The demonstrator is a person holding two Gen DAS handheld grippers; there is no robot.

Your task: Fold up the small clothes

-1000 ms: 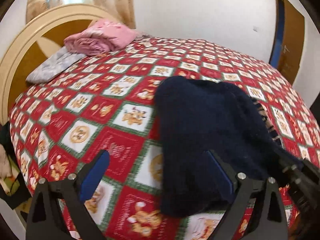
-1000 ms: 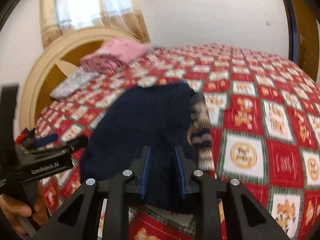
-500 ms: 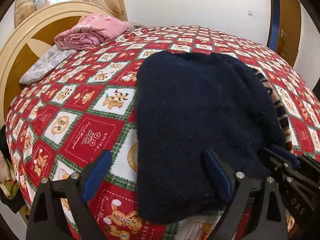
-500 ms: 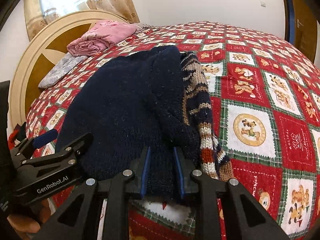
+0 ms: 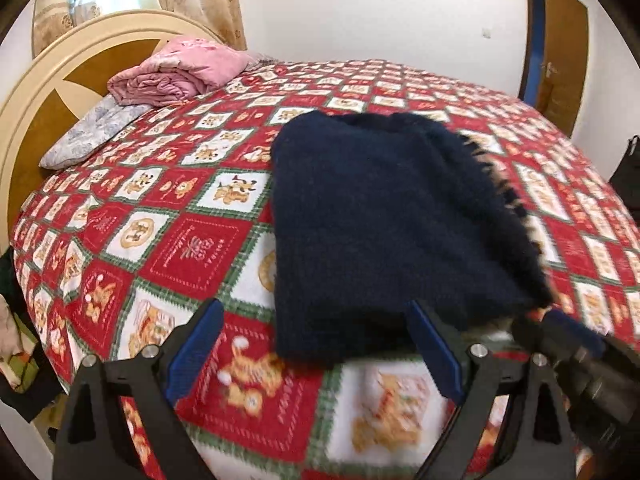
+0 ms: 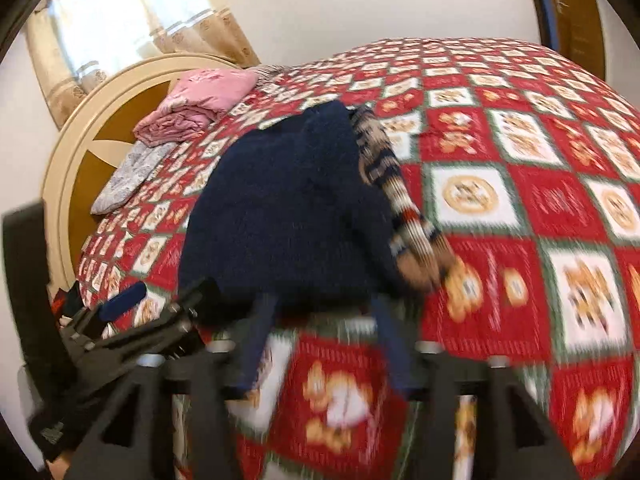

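Note:
A small navy knit sweater (image 5: pixel 384 224) lies folded on the red patterned bedspread (image 5: pixel 192 248), with a striped tan, navy and red sleeve (image 6: pixel 404 216) along its right edge. It also shows in the right wrist view (image 6: pixel 288 216). My left gripper (image 5: pixel 316 348) is open and empty, just short of the sweater's near edge. My right gripper (image 6: pixel 324 344) is open and empty, its jaws apart just in front of the sweater's near hem. The left gripper shows at the lower left of the right wrist view (image 6: pixel 132 320).
A folded pink blanket (image 5: pixel 180 72) and a grey pillow (image 5: pixel 92 132) lie near the cream and brown headboard (image 5: pixel 44 92). A wooden door (image 5: pixel 564 52) stands at the far right. The bed's near edge runs just under both grippers.
My right gripper has opened and let go of the sweater's hem, then drawn back. The sweater now lies flat. My left gripper has pulled back a little and stays open.

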